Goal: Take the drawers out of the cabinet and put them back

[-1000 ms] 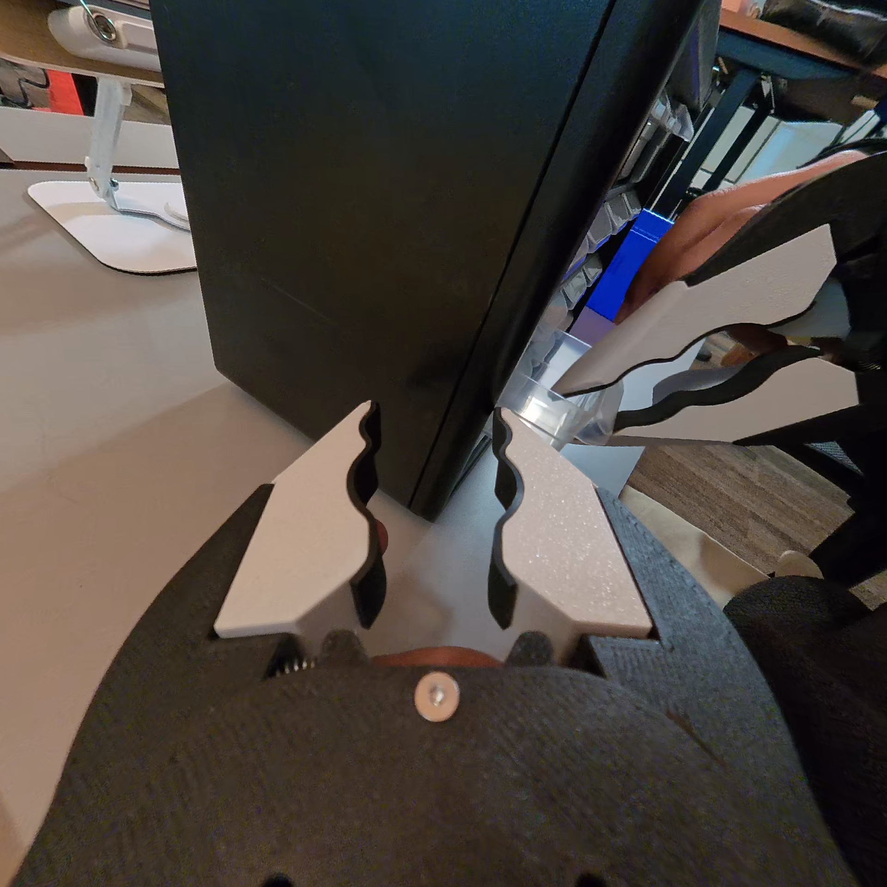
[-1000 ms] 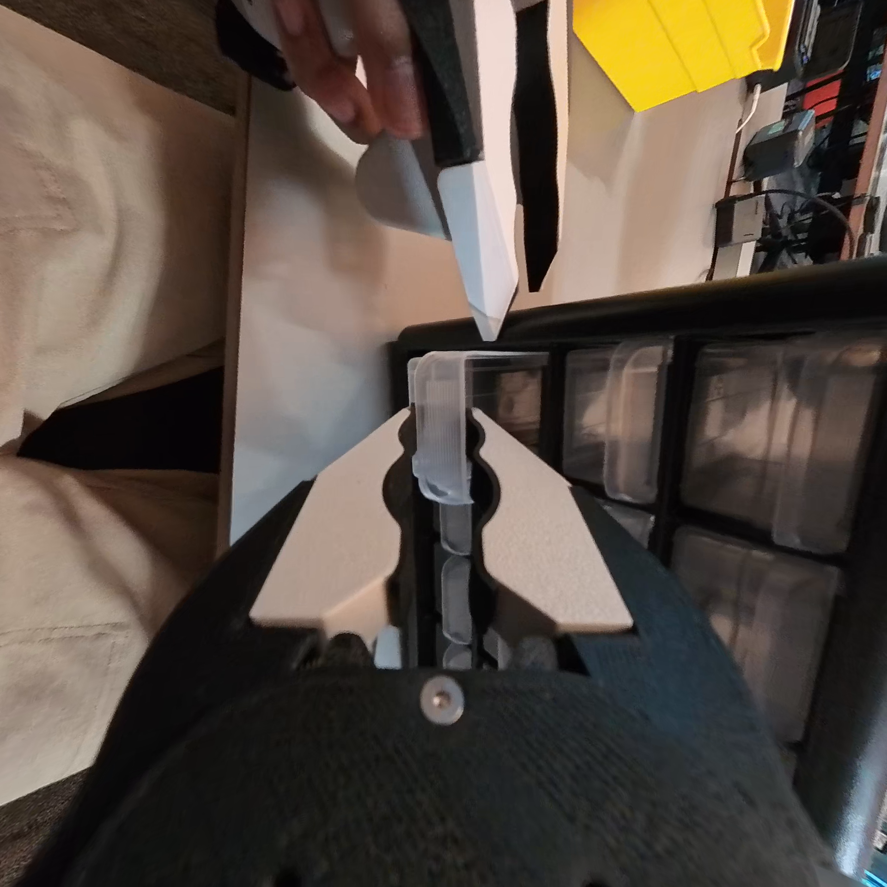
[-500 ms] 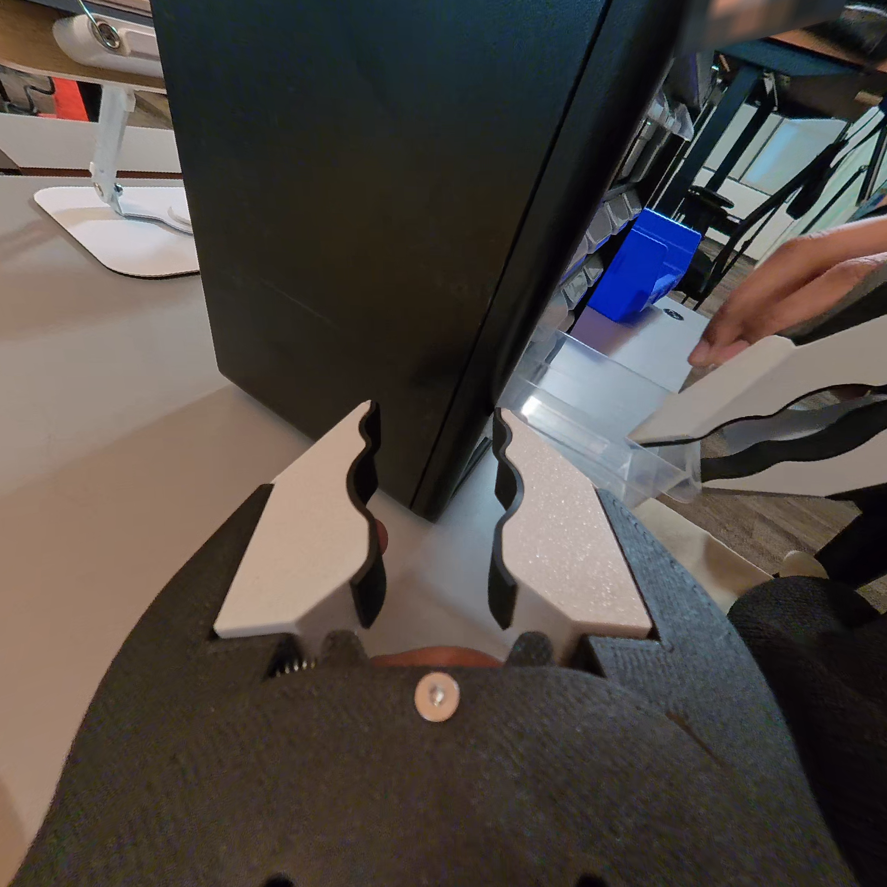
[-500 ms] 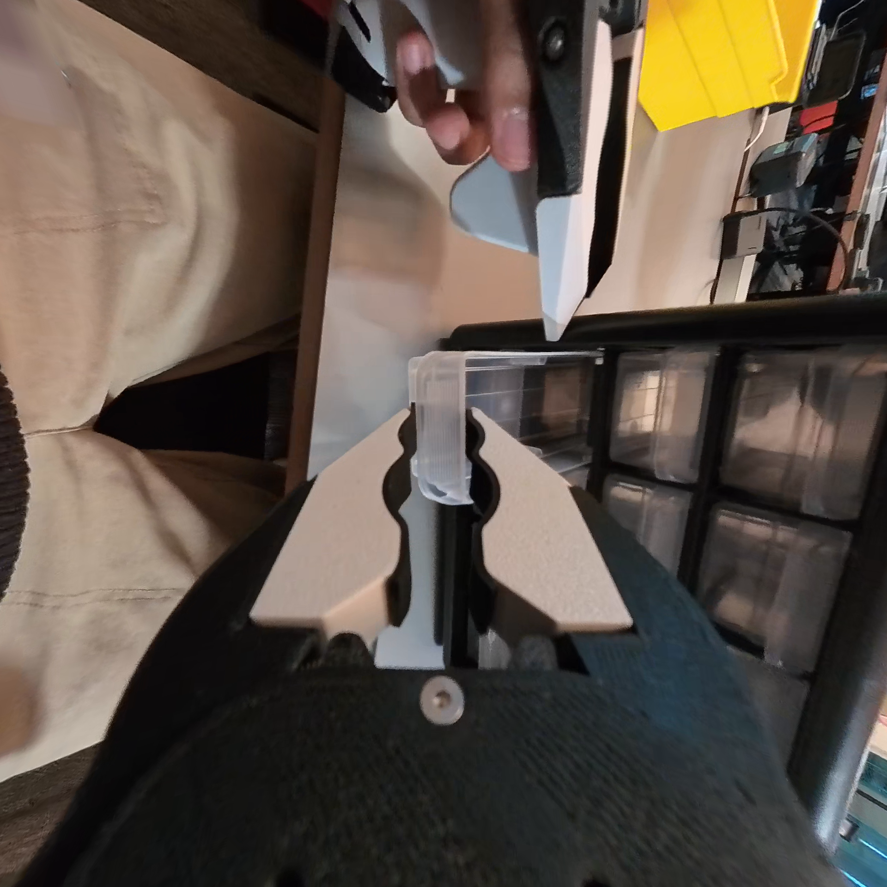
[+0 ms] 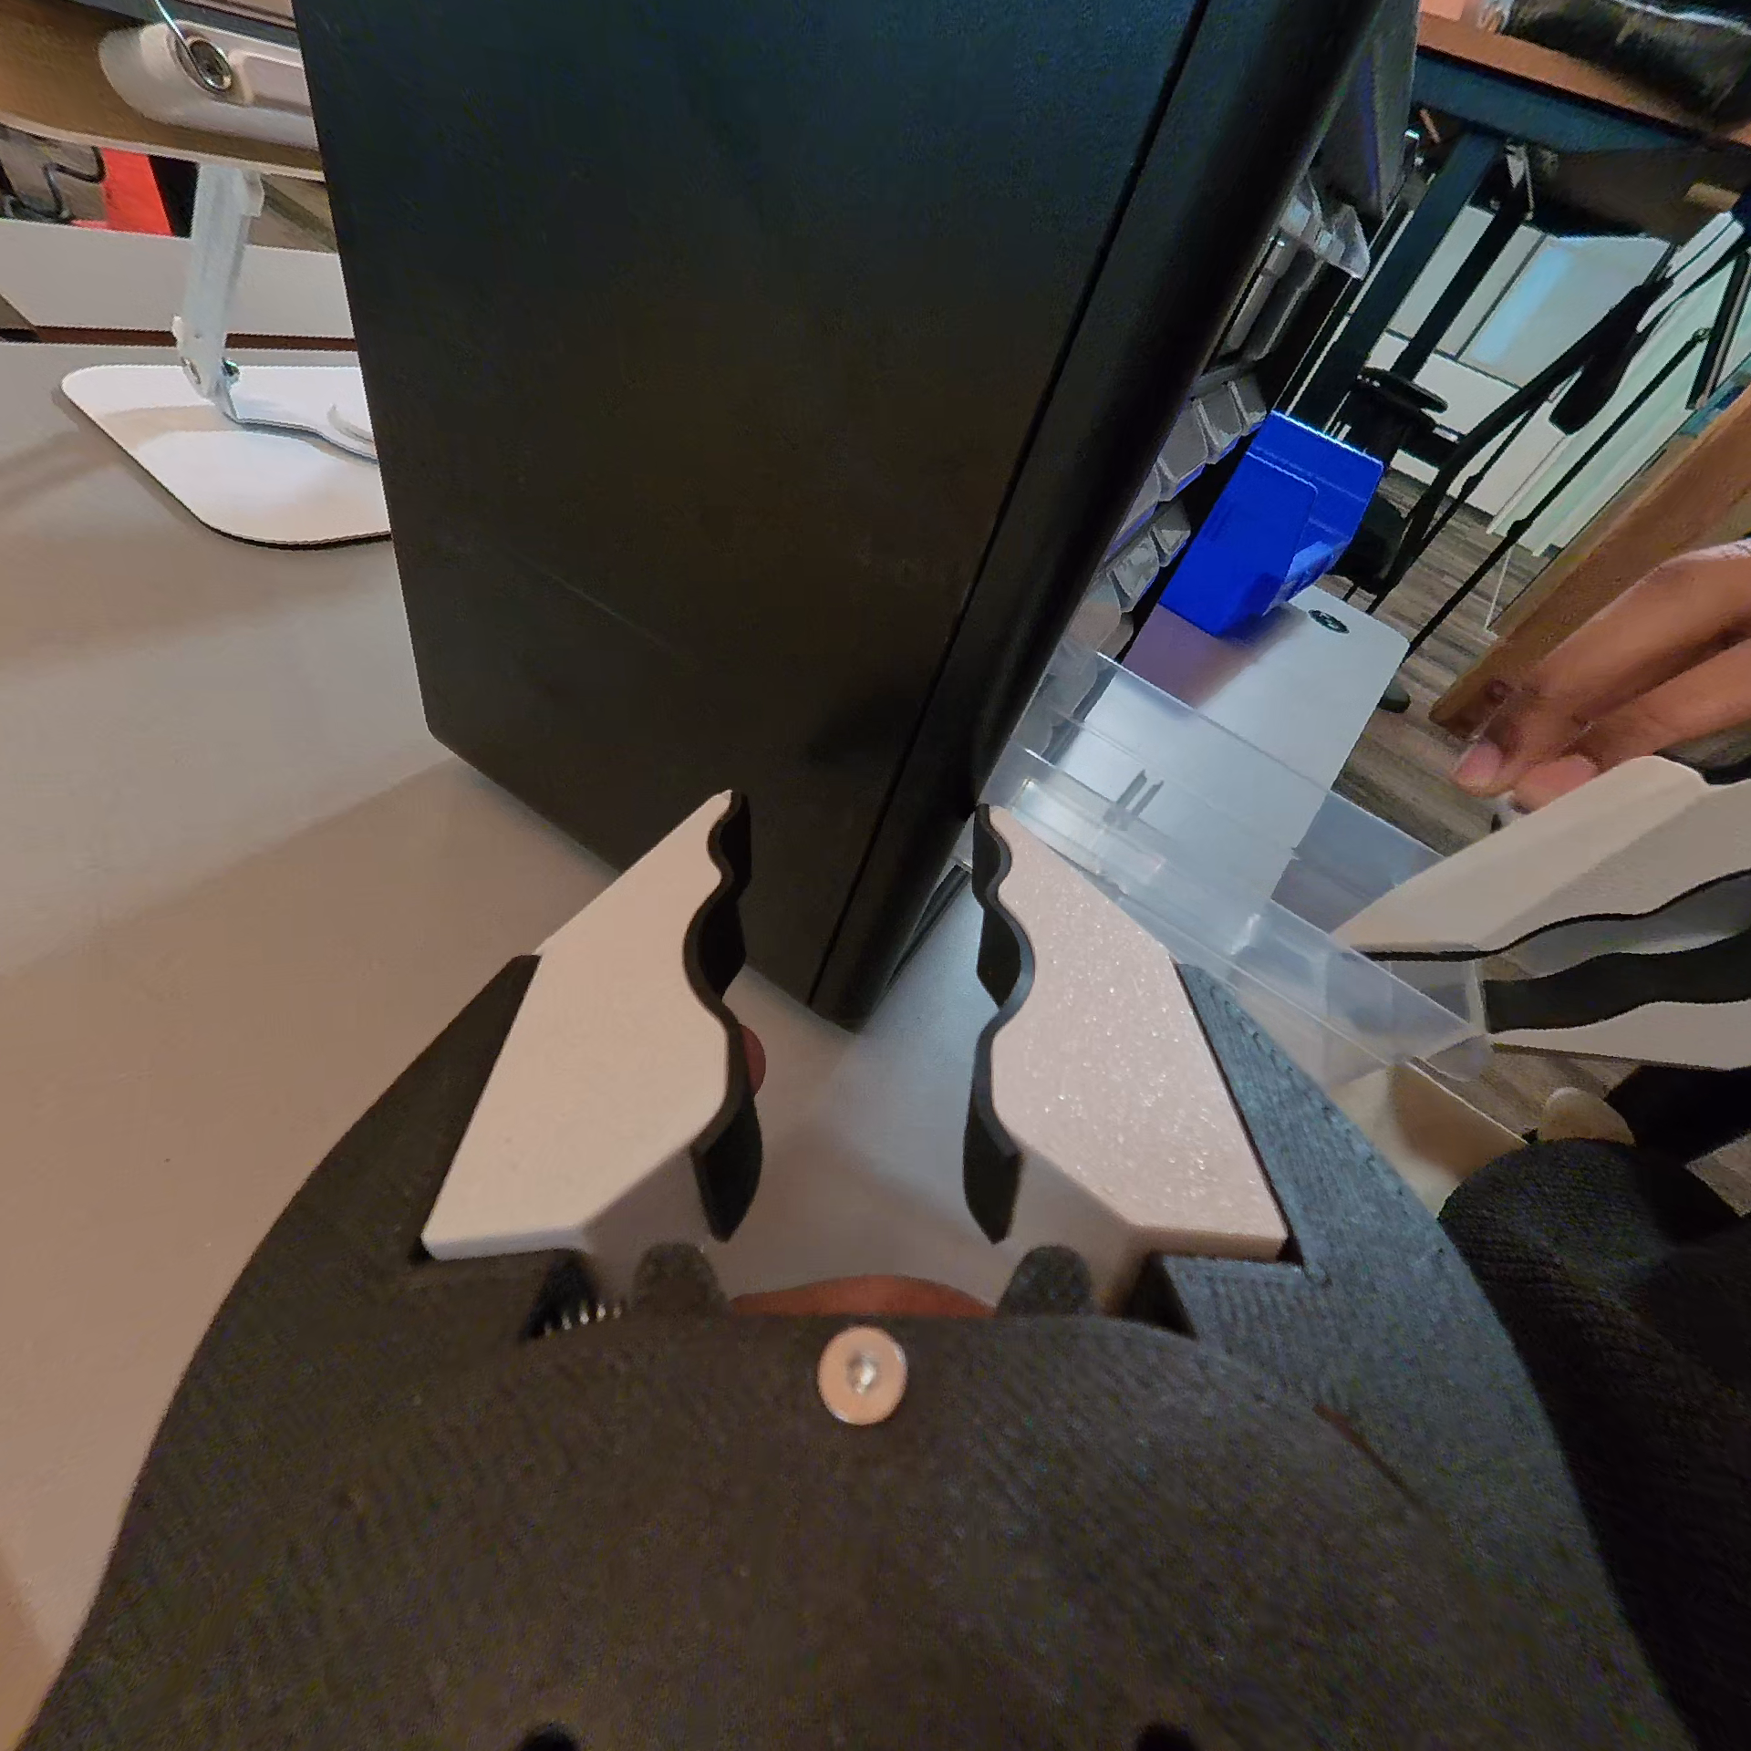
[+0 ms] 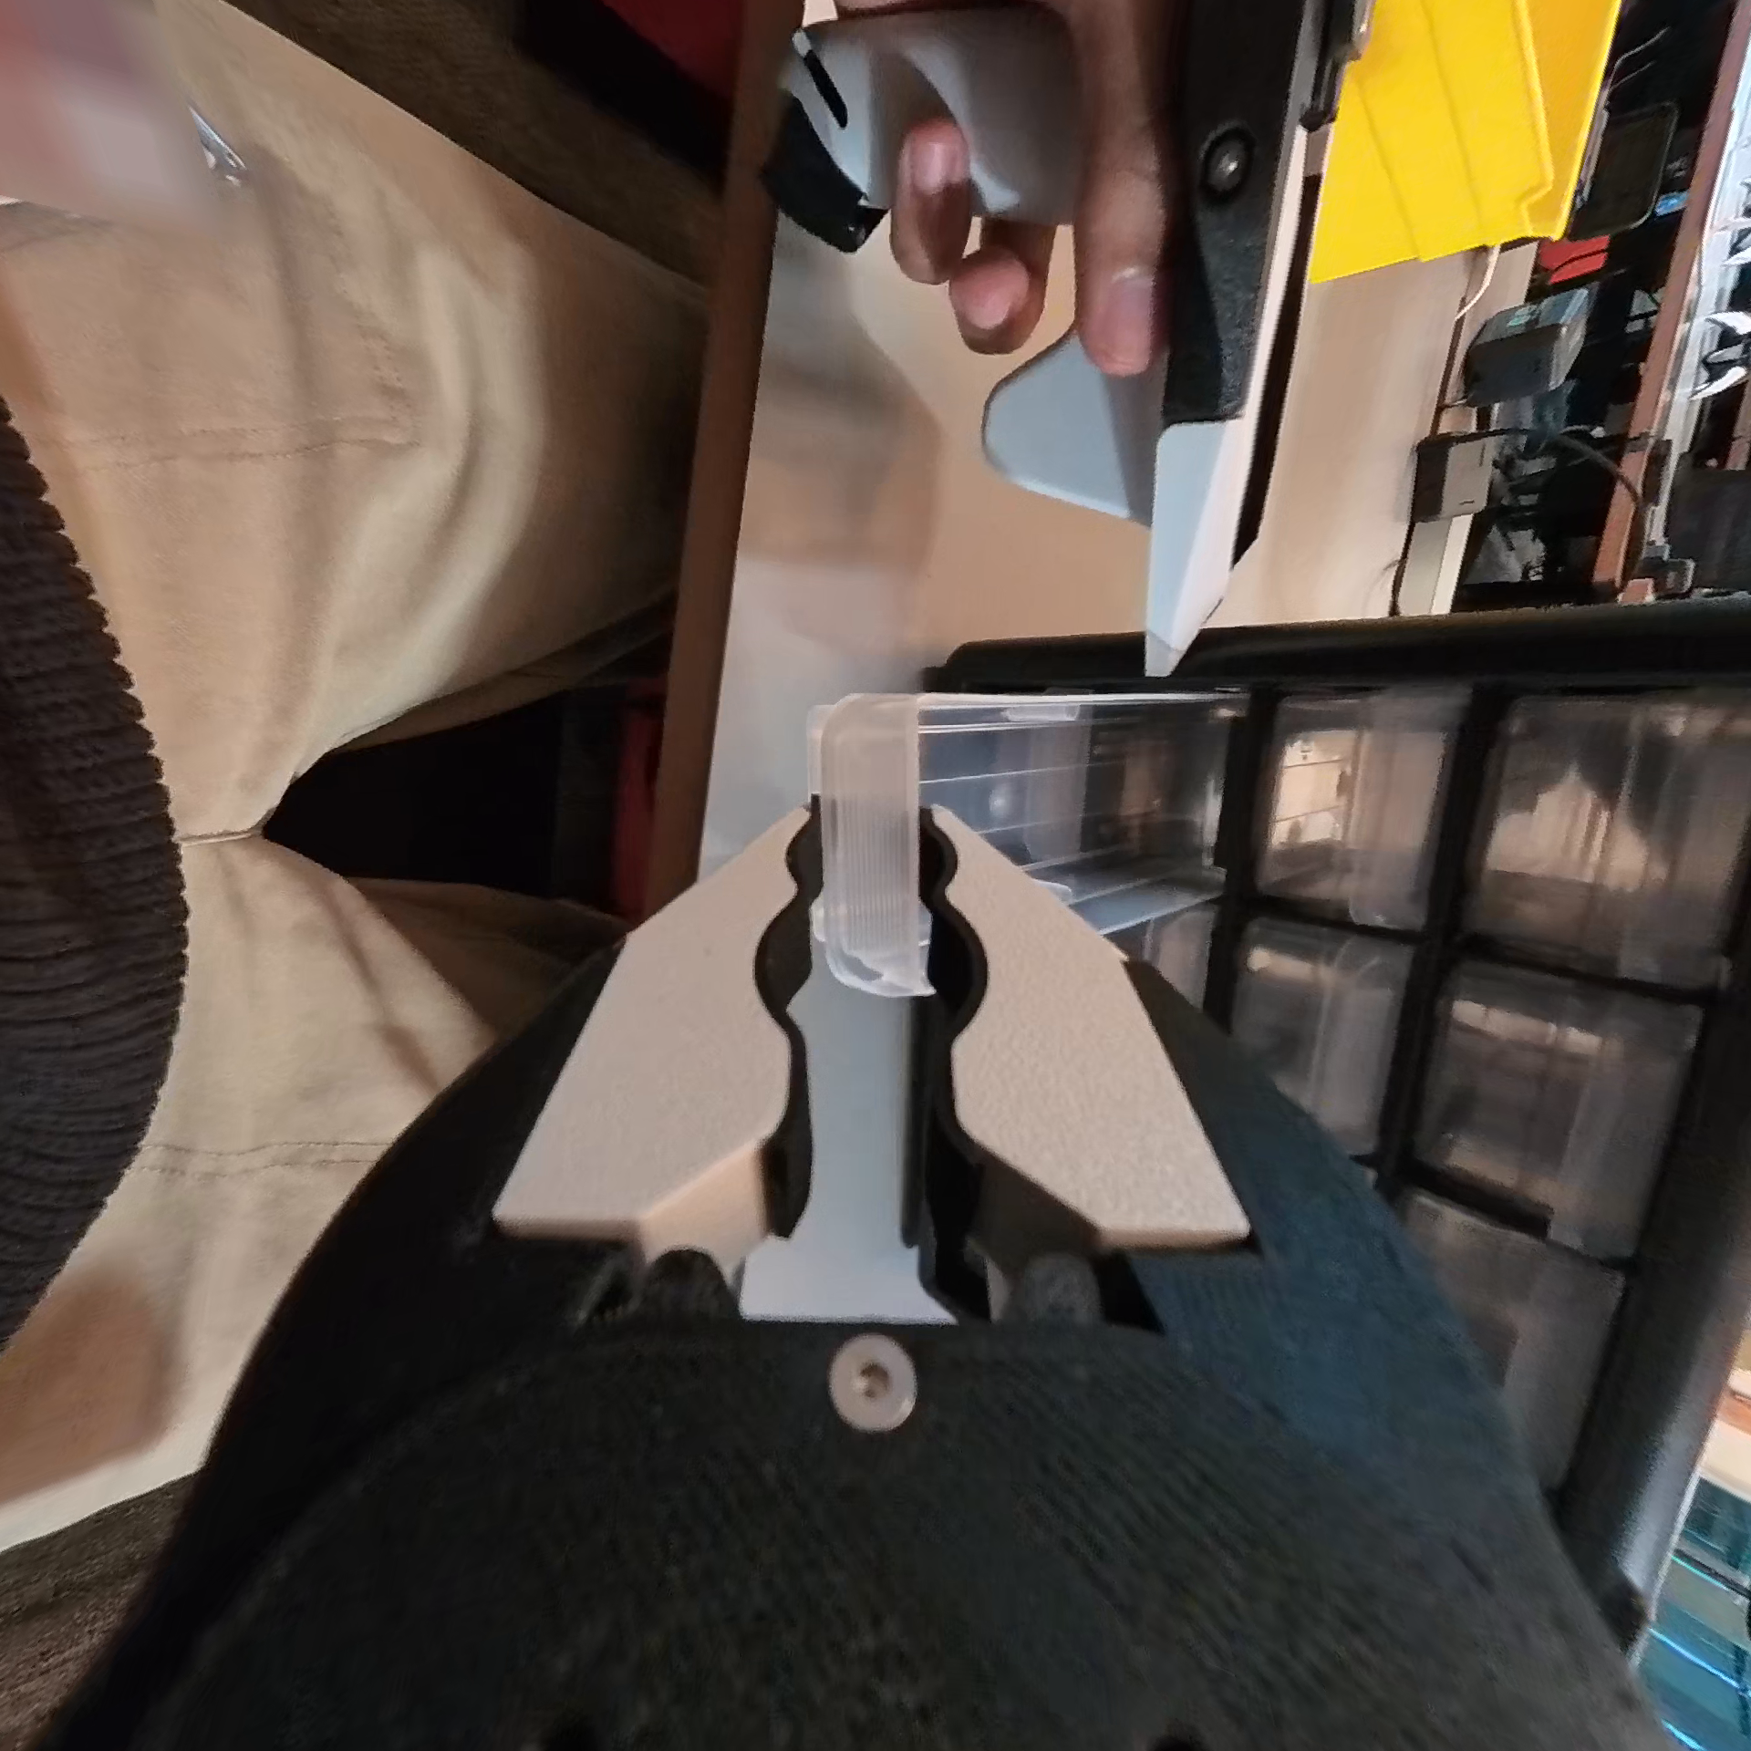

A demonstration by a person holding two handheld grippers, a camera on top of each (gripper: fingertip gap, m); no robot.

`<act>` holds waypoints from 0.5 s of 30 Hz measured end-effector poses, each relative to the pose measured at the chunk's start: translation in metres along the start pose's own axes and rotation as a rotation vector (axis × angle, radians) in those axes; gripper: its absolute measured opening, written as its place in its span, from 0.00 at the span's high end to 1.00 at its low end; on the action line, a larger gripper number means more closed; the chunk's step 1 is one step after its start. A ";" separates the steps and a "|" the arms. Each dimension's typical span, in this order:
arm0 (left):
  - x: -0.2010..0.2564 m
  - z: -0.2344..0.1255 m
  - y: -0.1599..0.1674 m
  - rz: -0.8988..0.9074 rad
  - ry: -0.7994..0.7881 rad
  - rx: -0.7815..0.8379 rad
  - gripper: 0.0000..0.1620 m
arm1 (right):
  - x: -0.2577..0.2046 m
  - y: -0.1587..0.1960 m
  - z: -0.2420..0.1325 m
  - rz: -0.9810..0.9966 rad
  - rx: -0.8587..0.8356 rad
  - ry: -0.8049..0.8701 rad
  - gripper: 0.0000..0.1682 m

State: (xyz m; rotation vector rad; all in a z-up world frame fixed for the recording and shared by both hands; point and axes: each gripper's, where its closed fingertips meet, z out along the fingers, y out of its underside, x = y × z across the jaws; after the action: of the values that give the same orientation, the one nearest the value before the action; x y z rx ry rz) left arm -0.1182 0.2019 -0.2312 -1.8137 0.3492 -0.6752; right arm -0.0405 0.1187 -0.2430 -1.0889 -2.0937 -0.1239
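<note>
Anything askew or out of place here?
Only the clear drawer: it sticks partway out of the black cabinet, its handle pinched in the right tongs, as the task expects. The left tongs straddle the cabinet's corner, open.

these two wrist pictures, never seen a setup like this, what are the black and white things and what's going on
There is no robot: a person holds a pair of hand-worked tongs in each hand, each with a camera looking along its two white fingers. In the left wrist view, the left tongs are open and empty, at the corner of a black drawer cabinet standing on a pale table. In the right wrist view, the right tongs grip the handle of a clear plastic drawer, drawn partway out of the cabinet. Other clear drawers sit closed. A blue bin stands beyond.
</note>
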 end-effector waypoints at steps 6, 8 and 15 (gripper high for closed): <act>0.000 0.000 0.000 -0.002 0.001 0.000 0.72 | -0.009 -0.001 -0.007 -0.001 0.014 0.008 0.89; 0.000 0.000 0.000 -0.002 0.001 -0.001 0.72 | -0.012 -0.002 -0.008 -0.004 0.016 0.009 0.89; 0.000 0.001 0.001 0.001 -0.001 -0.004 0.72 | -0.013 -0.002 -0.011 -0.007 0.020 0.013 0.89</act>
State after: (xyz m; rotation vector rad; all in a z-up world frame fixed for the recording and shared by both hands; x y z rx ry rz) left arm -0.1173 0.2023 -0.2323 -1.8182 0.3505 -0.6731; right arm -0.0313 0.1040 -0.2437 -1.0660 -2.0830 -0.1128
